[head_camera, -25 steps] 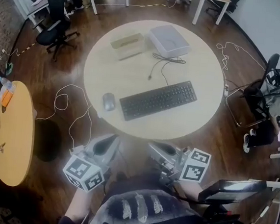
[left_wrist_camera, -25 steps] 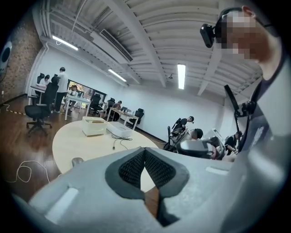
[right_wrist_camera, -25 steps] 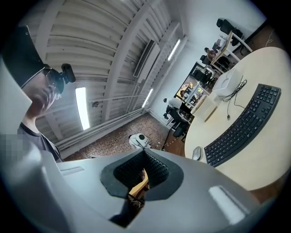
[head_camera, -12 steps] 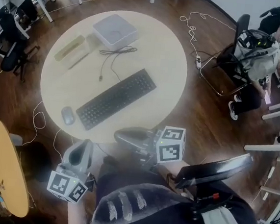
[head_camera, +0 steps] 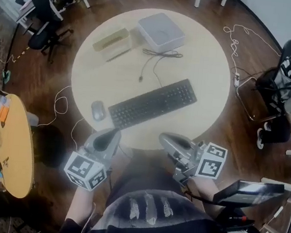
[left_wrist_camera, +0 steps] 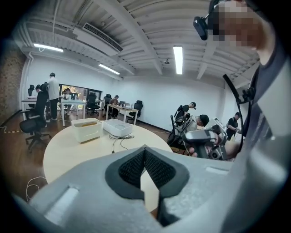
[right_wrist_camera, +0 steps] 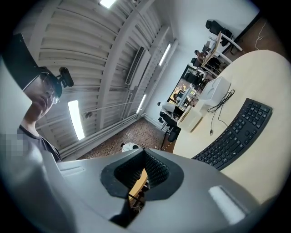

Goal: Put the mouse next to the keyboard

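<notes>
While the head view shows the mouse (head_camera: 98, 110) lying just beside the keyboard (head_camera: 153, 104), at its 9 o'clock end, your left gripper (head_camera: 114, 133) and right gripper (head_camera: 164, 138) wait at the table (head_camera: 211, 68) edge, 6 o'clock. In the left gripper view the jaws are pressed together, empty. The right gripper view shows the same, so you carry nothing.

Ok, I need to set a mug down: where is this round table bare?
Bare: right of the keyboard out to the table rim, and between the beige tray and the mouse. Crowded: the far side, with tray, white box and loose cable.
</notes>
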A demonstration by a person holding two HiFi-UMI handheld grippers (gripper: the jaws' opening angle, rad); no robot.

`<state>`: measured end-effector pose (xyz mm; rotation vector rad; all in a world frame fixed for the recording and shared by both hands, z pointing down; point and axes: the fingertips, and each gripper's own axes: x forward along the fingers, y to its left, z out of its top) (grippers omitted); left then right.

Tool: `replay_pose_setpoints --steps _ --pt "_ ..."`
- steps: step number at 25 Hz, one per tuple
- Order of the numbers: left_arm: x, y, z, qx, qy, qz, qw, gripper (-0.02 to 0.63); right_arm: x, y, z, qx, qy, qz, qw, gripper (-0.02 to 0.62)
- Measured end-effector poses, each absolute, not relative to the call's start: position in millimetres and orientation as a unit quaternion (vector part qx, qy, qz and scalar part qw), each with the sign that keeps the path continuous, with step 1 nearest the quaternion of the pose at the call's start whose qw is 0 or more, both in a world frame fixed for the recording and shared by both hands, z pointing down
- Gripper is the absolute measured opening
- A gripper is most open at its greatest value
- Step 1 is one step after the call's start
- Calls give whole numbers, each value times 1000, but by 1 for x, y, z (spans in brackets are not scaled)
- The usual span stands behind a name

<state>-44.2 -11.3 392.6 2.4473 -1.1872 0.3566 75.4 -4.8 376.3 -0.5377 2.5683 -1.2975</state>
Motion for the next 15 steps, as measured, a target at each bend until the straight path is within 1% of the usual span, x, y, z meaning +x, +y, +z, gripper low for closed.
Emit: replay_pose_setpoints --steps 6,9,13,15 --pt "-96 -40 412 859 -453 135 196 -3 29 -32 385 -171 875 -446 79 -2" --pt "-130 -55 431 835 -488 131 218 -3 6 -43 383 -156 881 -443 55 -2" --pt "-191 -74 470 780 -555 140 253 -2 -23 -60 383 -144 885 -442 35 -2" --pt "-212 -80 493 760 -571 147 274 20 -33 -66 385 -140 883 -446 26 -2"
